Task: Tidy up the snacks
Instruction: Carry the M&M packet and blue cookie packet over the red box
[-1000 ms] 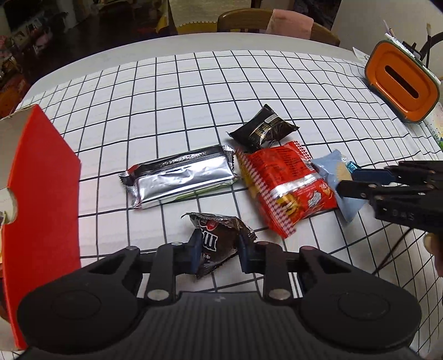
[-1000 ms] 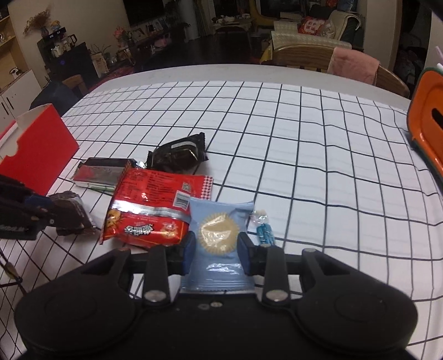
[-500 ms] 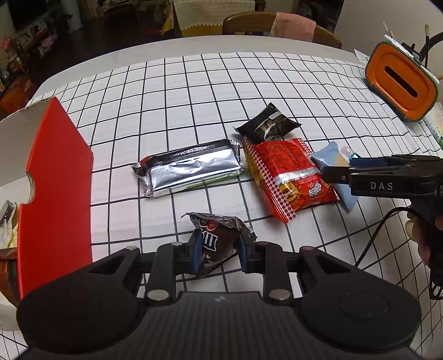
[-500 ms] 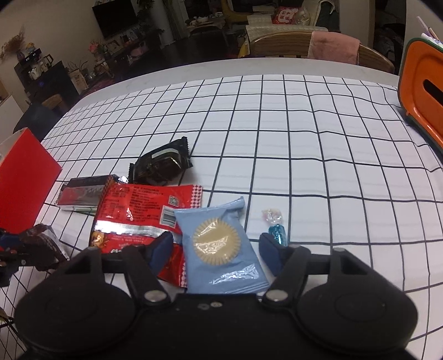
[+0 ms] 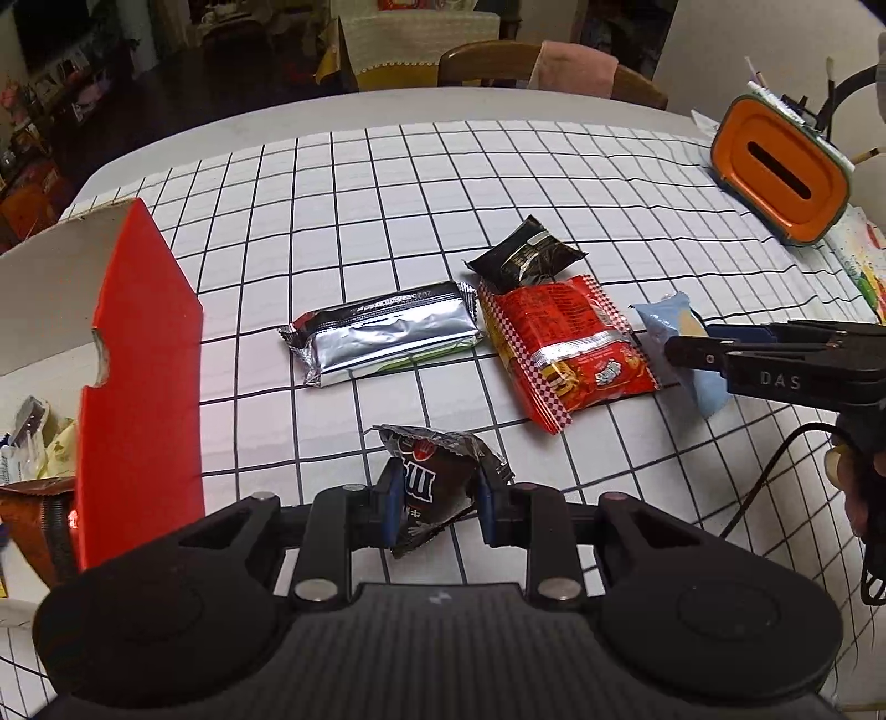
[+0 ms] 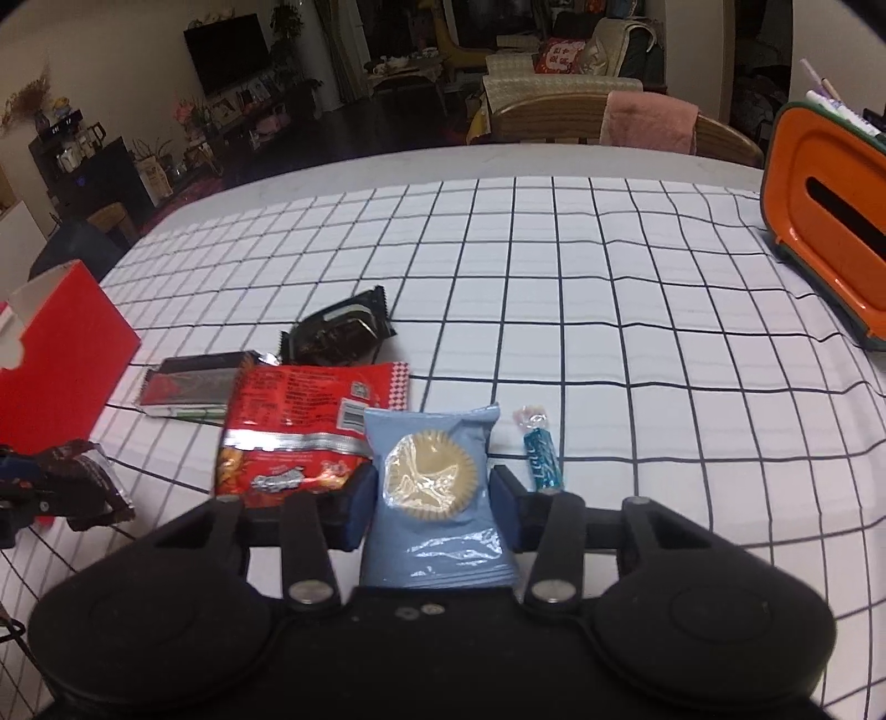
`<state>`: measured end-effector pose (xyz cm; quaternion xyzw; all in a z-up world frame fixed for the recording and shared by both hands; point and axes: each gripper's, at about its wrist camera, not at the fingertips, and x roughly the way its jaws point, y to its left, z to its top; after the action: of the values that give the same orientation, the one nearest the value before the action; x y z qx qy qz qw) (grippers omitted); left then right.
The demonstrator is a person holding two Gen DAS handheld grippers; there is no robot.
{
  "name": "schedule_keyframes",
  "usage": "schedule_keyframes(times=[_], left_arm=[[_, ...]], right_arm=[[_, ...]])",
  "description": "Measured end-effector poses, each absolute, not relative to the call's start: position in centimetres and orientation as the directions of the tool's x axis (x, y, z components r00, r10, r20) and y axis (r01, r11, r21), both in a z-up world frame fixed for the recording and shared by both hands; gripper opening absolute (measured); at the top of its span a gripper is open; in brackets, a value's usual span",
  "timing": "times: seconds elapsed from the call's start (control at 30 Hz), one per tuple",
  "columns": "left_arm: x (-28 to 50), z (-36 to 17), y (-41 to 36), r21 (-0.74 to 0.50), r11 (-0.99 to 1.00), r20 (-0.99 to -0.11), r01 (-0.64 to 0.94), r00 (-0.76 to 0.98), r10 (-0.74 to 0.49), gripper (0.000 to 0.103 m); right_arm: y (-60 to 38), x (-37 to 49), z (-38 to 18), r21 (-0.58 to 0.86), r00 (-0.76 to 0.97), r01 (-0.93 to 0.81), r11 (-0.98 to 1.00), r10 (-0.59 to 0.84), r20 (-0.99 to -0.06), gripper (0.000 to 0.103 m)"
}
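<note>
Surface: round-edged table under a white cloth printed with a black grid, lightly wrinkled toward its right edge. Room behind: dim living area with a wooden chair at the far edge, a pink towel draped over its back, a cream sofa and a wall television.

Right edge: orange plastic tissue box, rounded corners, dark slot, tilted on its side.

Left edge: red cardboard box, matte, white inside, open-topped, with wrappers inside.

Middle of the cloth, in a loose row:
- silver foil bar, flat, crimped ends;
- black glossy pouch, puffed, touching the far end of the next item;
- red crinkled snack bag, checked border, silver band;
- small blue twist-wrapped candy, just beside the right gripper's finger.

Left gripper: black, blue pads, pinching a brown crumpled chocolate packet, lifted clear of the cloth near the front edge.

Right gripper: jaws have just been closing, pads now against both sides of a pale blue biscuit packet with a clear window showing a round fluted biscuit; the packet overlaps the red bag's edge.
</note>
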<state>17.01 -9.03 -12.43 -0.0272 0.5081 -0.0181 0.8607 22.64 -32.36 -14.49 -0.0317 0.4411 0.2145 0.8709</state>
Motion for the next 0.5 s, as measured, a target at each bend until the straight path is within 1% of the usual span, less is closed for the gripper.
schedule_keyframes(times=[0.23,0.5], left_arm=[[15.1,-10.0,-8.1,-0.088,0.996,-0.851,0.033,0.517,-0.092,0.026],[12.8,-7.1,-4.9,-0.103,0.994,-0.823,0.021,0.559,-0.097,0.026]], right_arm=[[-31.2,19.4,-10.5,0.149,0.544,-0.428,0.892,0.385,-0.746,0.044],[-27.2,16.0,-6.7,0.172,0.556,-0.468,0.867,0.44,-0.705,0.044]])
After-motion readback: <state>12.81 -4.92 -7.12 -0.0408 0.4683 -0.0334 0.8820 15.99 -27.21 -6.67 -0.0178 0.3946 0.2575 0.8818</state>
